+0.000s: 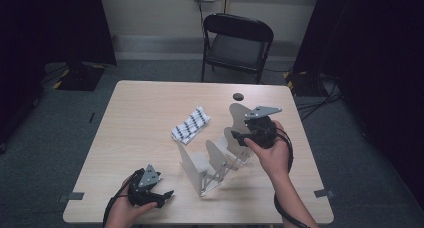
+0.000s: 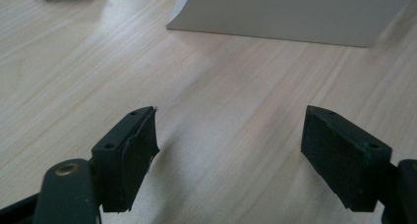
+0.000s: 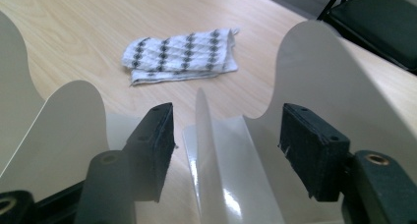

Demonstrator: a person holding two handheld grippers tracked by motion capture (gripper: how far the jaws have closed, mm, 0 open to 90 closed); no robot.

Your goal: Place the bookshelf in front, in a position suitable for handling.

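Observation:
A white rack (image 1: pixel 210 160) with several upright rounded panels stands on the table's right half. My right gripper (image 1: pixel 239 137) hovers at its far end, open, and in the right gripper view (image 3: pixel 227 128) its jaws stand on either side of a thin panel (image 3: pixel 204 135) seen edge-on, without touching it. A folded white cloth with a black pattern (image 1: pixel 190 124) (image 3: pixel 182 54) lies flat just beyond the rack. My left gripper (image 1: pixel 165 194) rests low near the table's front edge, open (image 2: pixel 231 130), with only bare wood between its jaws. The rack's nearest panel (image 2: pixel 295 13) stands ahead of it.
The light wooden table (image 1: pixel 140 118) has a small black round disc (image 1: pixel 238 96) near its far edge. A black folding chair (image 1: pixel 237 40) stands behind the table. Dark curtains hang at both sides. Tape marks (image 1: pixel 75 195) sit by the front corners.

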